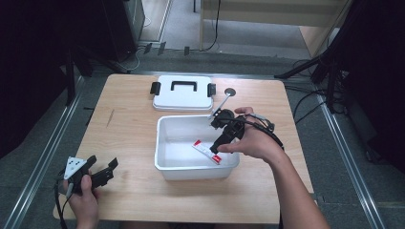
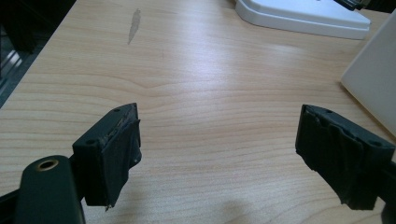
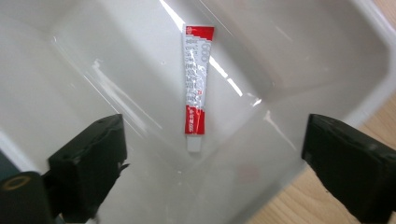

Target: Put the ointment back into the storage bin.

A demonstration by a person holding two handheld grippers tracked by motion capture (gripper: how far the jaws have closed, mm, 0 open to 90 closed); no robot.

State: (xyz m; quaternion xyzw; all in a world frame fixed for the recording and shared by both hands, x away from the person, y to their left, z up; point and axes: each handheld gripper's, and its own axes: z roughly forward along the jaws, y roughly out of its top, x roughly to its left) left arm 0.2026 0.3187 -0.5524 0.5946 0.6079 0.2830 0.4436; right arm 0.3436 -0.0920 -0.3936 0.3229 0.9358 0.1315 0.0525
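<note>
white plastic bin [image 1: 165,157] sits mid-desk [image 1: 129,133], and a red-and-white tube [image 3: 194,84] lies flat on its floor near the right wall. your right gripper [image 3: 215,163] hangs over the tube, fingers [image 3: 88,163] spread wide, nothing between them. your left gripper [image 2: 233,154] rests low at the desk's near-left corner, fingers wide too. the bin's lid [image 1: 182,93] lies behind it.

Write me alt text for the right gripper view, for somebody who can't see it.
A red and white tube lies flat on the bottom of a white plastic bin, cap end toward the camera. The right gripper hangs above it with its two black jaws wide apart and nothing between them. A strip of wooden table shows at the lower right.
</note>
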